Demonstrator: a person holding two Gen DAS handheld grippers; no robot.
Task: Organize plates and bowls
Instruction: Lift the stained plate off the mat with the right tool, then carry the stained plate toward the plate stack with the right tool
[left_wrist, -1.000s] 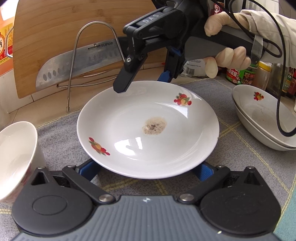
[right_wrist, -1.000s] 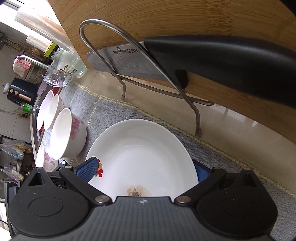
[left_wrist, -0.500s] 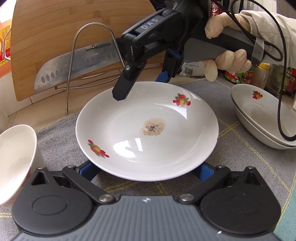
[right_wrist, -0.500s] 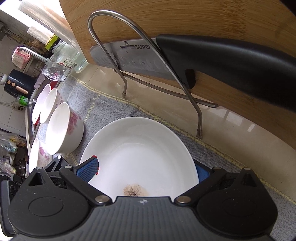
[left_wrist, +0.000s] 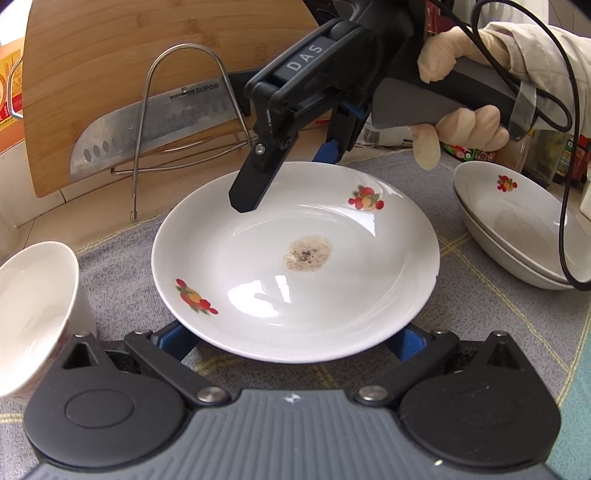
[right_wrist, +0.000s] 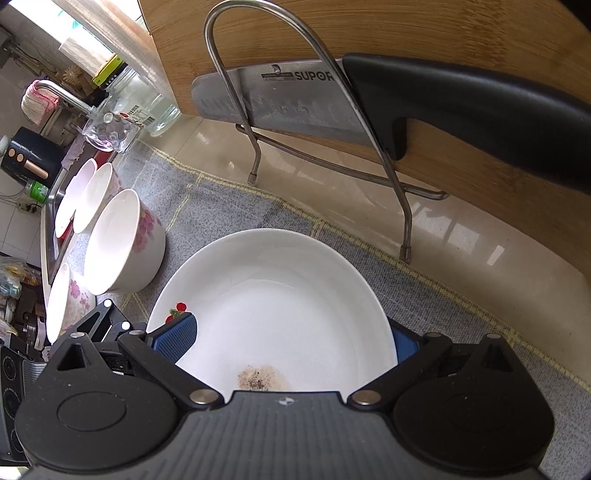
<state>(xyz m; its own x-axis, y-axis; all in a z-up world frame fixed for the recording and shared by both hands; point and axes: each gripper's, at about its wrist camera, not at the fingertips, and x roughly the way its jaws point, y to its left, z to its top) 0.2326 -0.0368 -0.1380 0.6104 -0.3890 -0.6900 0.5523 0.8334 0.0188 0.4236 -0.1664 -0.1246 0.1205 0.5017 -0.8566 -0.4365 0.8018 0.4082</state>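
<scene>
On grey mat (left_wrist: 122, 266) — plate (left_wrist: 258, 295); marble counter (right_wrist: 369, 206) behind.

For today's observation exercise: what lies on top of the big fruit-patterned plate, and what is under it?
On the plate lies a brownish speckled stain, with one finger of the right gripper above it. Under it, grey cloth shows around; the rest is covered.

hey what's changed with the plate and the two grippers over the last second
The right hand-held gripper has tilted up a little over the far rim of the stained plate, one finger above it and one behind. Its camera now sees more of the knife and rack. The left hand-held gripper stays spread around the near rim. Plate, bowls and stacked dishes haven't moved.
</scene>
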